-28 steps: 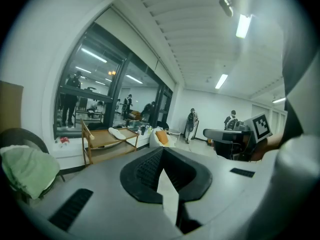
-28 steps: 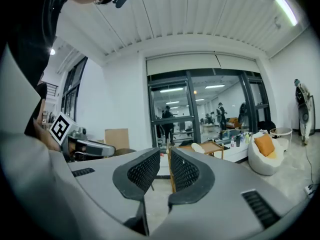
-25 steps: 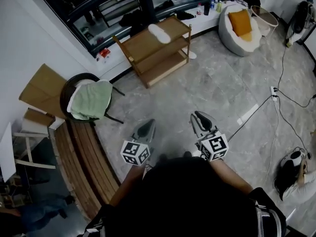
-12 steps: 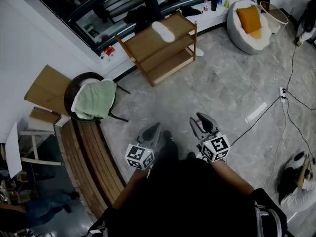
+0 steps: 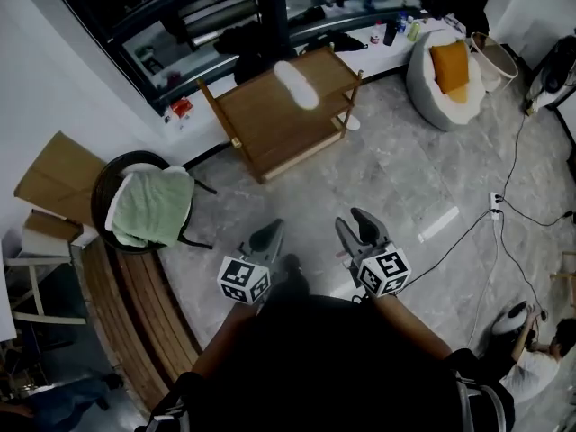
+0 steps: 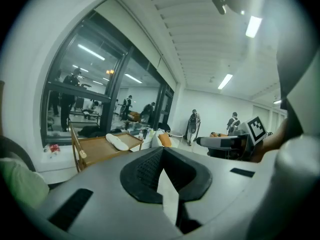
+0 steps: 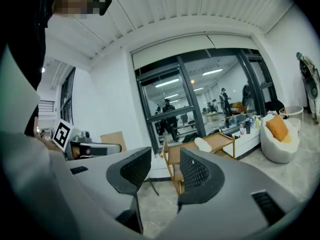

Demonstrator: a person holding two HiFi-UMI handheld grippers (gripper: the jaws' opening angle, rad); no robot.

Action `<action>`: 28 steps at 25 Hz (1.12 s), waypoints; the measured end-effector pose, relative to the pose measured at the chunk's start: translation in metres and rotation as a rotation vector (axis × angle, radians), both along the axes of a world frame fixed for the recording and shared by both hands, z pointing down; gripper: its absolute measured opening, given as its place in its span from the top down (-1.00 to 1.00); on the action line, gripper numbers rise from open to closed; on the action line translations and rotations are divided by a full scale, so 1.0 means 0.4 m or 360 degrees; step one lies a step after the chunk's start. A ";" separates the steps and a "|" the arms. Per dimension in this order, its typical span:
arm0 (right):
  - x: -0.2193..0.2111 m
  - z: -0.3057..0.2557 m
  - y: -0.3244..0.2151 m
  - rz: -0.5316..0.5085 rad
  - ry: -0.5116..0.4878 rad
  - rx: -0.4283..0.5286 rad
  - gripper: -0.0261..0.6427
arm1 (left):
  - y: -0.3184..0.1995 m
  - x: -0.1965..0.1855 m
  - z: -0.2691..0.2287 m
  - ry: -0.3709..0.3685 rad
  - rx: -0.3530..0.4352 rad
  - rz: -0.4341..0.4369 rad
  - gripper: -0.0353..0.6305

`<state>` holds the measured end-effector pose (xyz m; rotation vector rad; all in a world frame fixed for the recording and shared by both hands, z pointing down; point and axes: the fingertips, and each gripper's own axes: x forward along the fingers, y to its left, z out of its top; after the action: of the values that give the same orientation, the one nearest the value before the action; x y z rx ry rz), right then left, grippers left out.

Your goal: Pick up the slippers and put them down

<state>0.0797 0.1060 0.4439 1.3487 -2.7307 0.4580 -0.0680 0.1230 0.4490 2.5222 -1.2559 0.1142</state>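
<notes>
A white slipper (image 5: 295, 84) lies on the top shelf of a wooden rack (image 5: 261, 120) against the window wall; it also shows in the left gripper view as the slipper (image 6: 119, 141) and in the right gripper view as the slipper (image 7: 202, 144). A second white shape (image 5: 352, 122) lies on the floor by the rack's right foot. Both grippers hover over the floor, well short of the rack. My left gripper (image 5: 266, 238) is shut with nothing in it, its pads meeting (image 6: 162, 151). My right gripper (image 5: 358, 226) has just been opening; its jaws (image 7: 165, 161) stand apart around nothing.
A round black chair with a green towel (image 5: 148, 203) and a wooden bench (image 5: 135, 304) stand at the left. A white beanbag with an orange cushion (image 5: 445, 70) sits at the back right. A cable and power strip (image 5: 495, 201) cross the floor at the right.
The right gripper's jaws went from shut to wide apart. Both grippers and the person moved forward, and the rack now looks nearer.
</notes>
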 end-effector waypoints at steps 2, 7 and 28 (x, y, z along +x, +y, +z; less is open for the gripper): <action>-0.026 -0.014 -0.083 0.0011 0.0031 0.0022 0.47 | -0.076 -0.029 -0.003 0.0011 0.0008 0.0007 0.86; -0.086 -0.018 -0.240 0.0049 0.0048 0.0004 0.46 | -0.221 -0.081 0.015 0.0059 -0.0027 0.0024 0.86; -0.049 0.123 -0.817 -0.0184 -0.0219 -0.0378 0.46 | -0.808 -0.004 0.116 -0.0004 -0.0159 -0.0110 0.86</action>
<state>0.0601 -0.2206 0.4930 1.1342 -2.7318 0.8639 -0.0695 -0.2001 0.4955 2.3923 -1.3036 0.1600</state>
